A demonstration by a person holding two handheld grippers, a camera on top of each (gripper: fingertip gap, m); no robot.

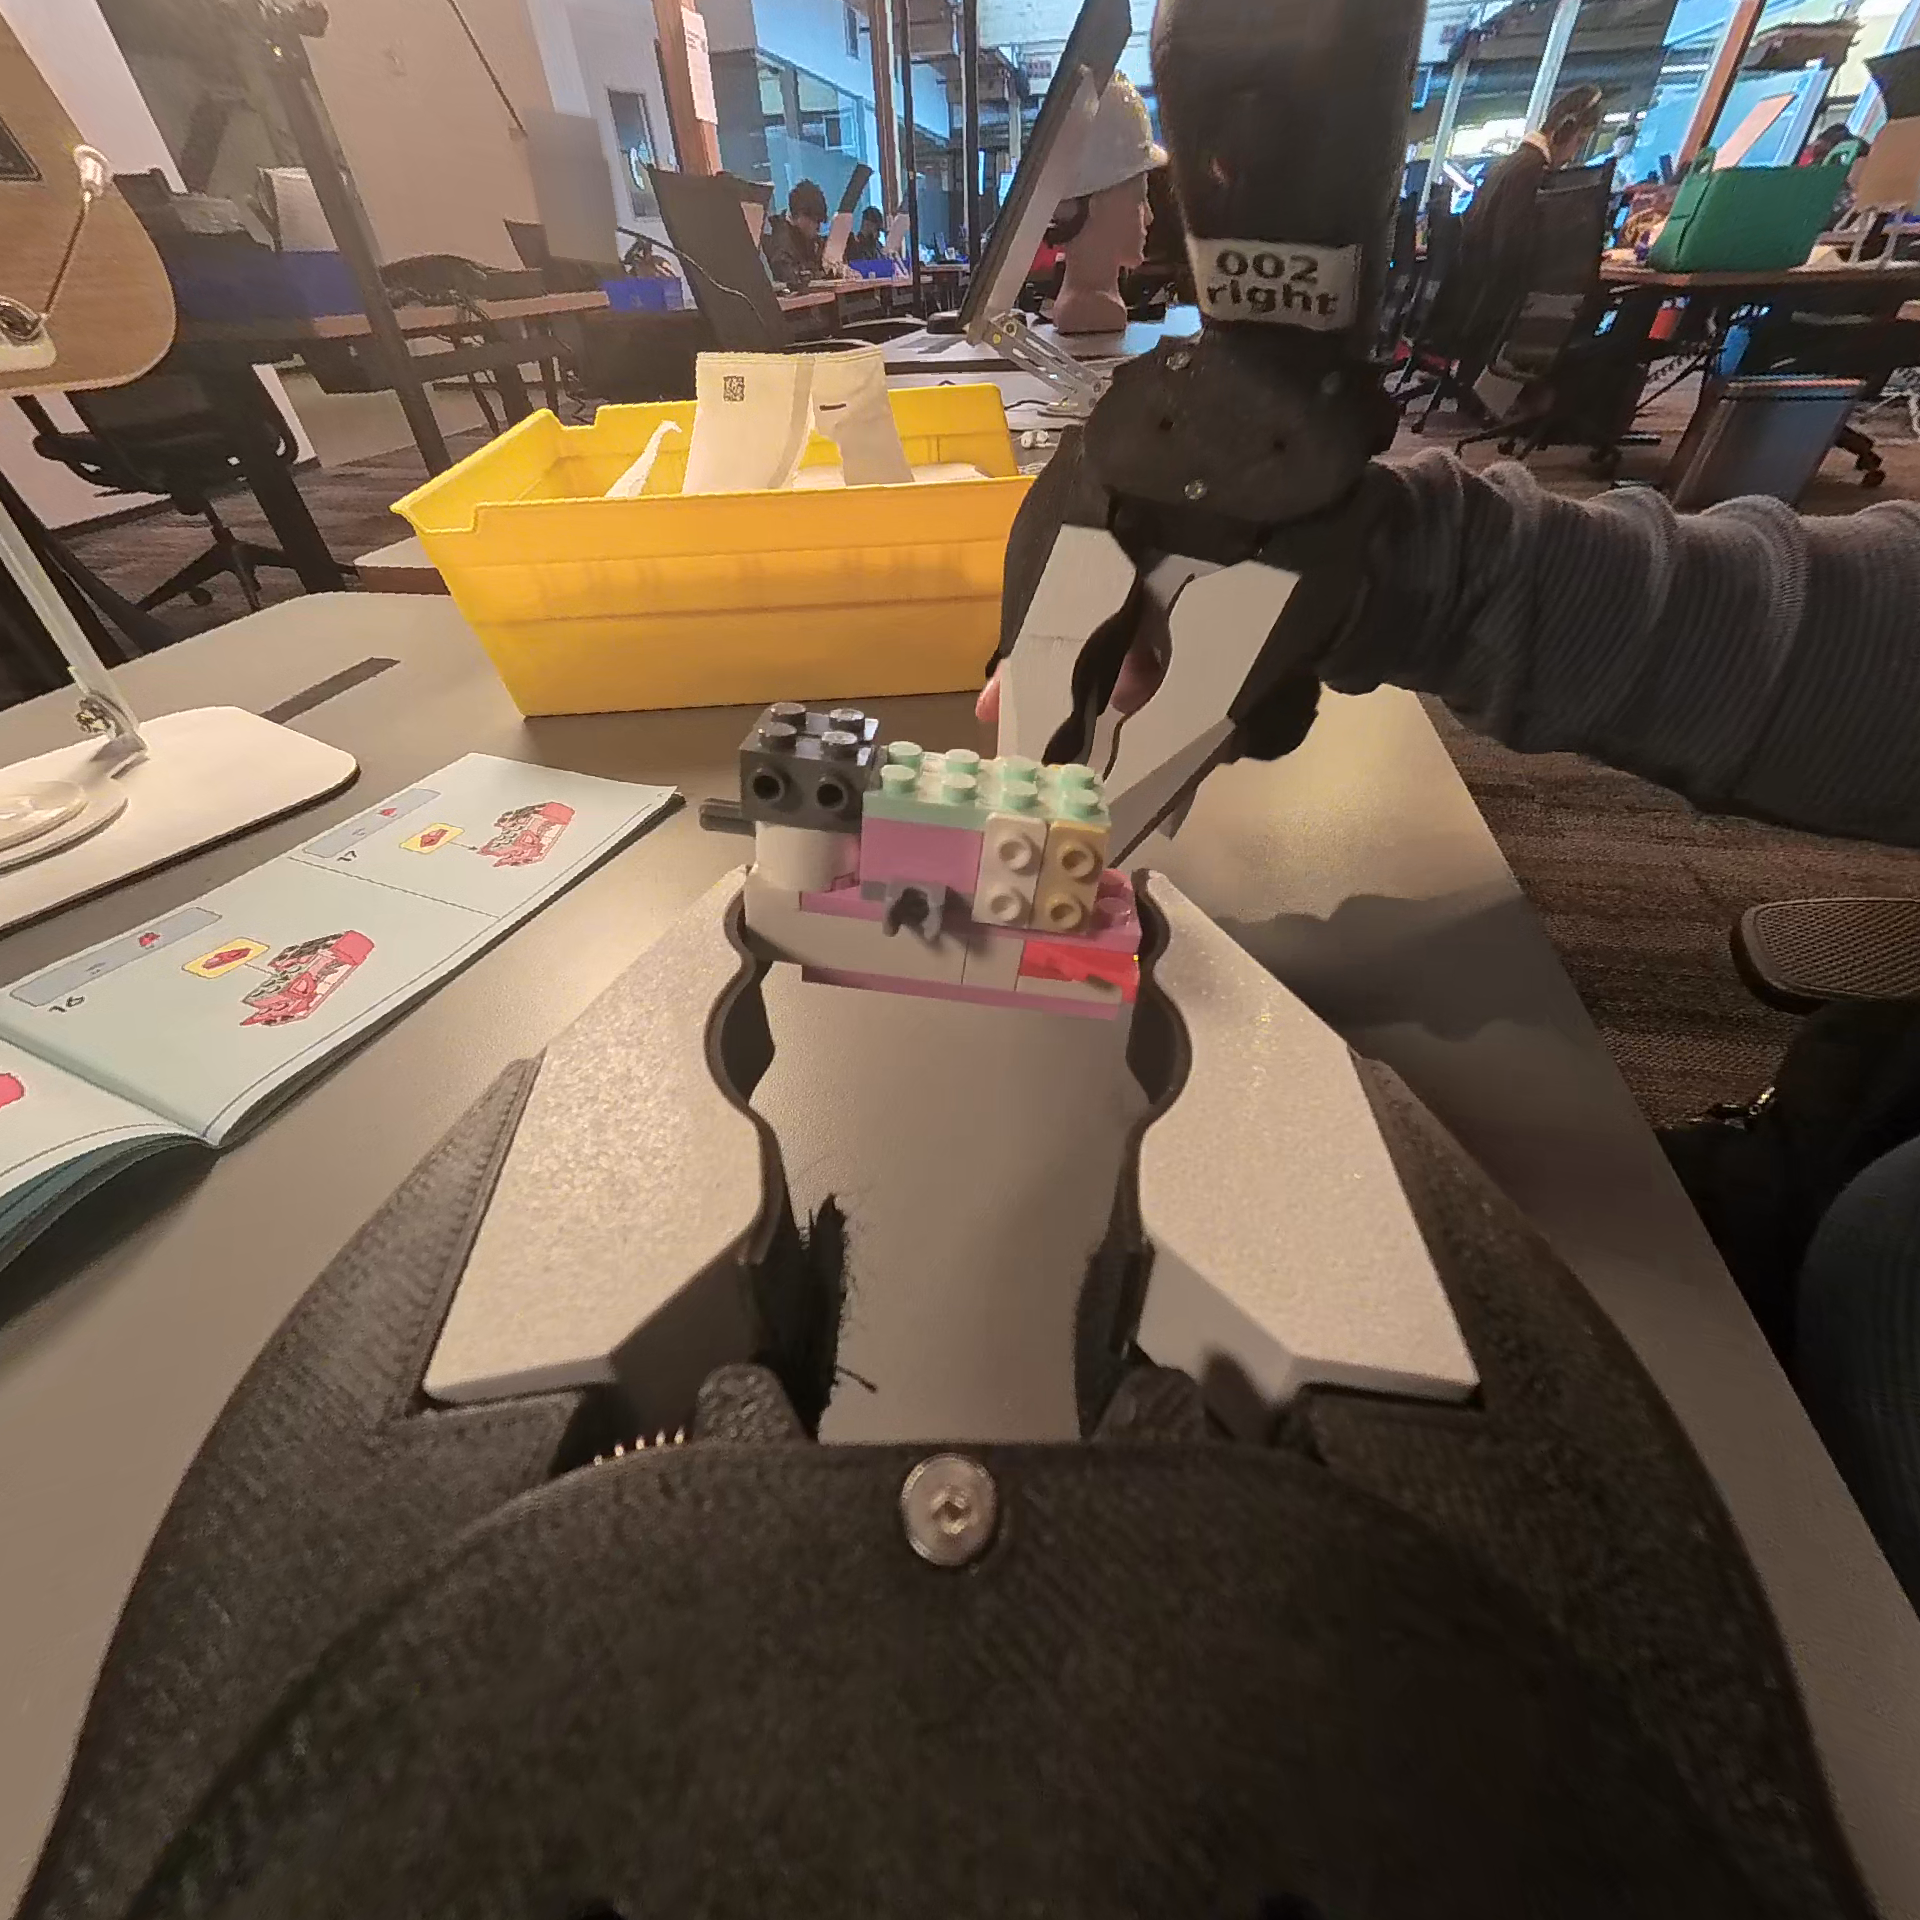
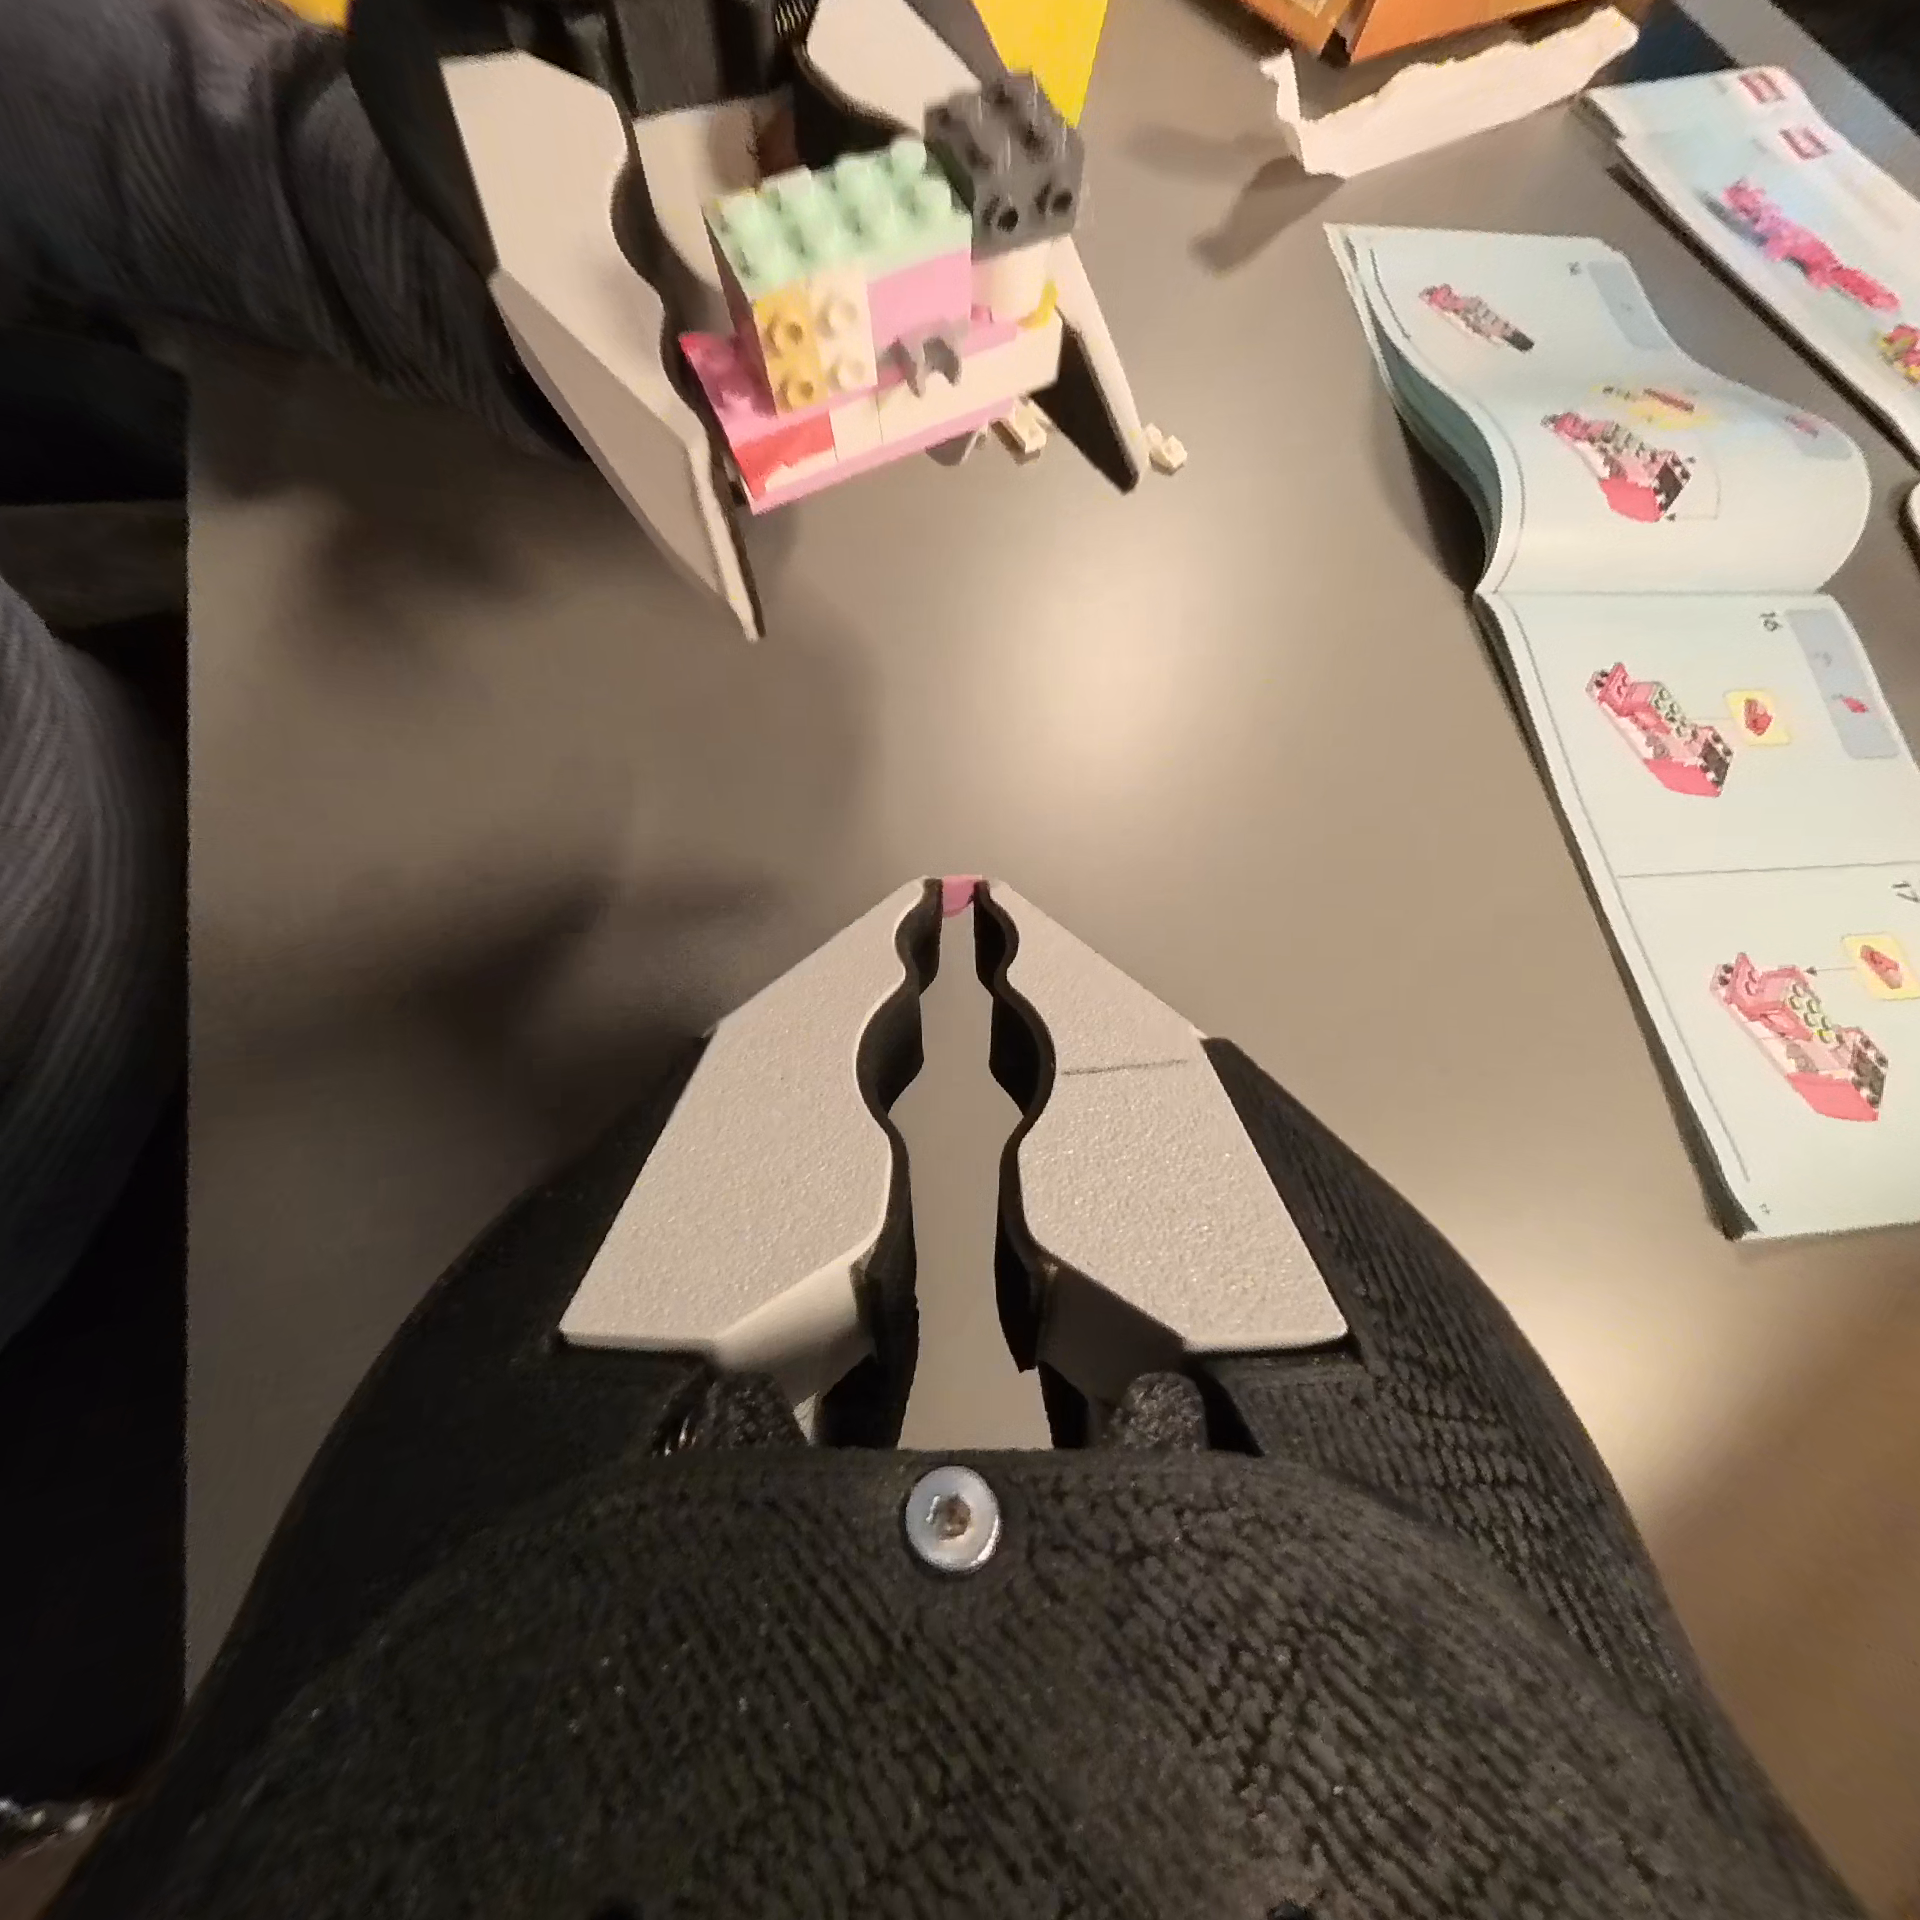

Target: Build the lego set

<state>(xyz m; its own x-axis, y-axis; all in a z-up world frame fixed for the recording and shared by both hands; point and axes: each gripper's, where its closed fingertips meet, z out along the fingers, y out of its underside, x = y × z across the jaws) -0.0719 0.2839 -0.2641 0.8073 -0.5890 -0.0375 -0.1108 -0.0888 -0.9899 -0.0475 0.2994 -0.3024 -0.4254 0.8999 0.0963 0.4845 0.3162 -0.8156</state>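
An open-plan office — rows of desks [image 1: 457, 312], mesh chairs [image 1: 1538, 301], a monitor [image 1: 1039, 177], and seated people [image 1: 805, 234] working beyond.

The brick model [image 1: 935, 883] stacks a black block at 11 o'clock, mint-green studs on top, pink, white and cream sides, and a red patch at 4 o'clock. A yellow bin [image 1: 717, 592] sits at 12 o'clock. The booklet [image 1: 260, 935] is pale blue with pink drawings. The table [image 1: 1351, 935] is grey. A tiny pink piece [image 2: 957, 894] sits at grey fingertips [image 2: 1013, 914].
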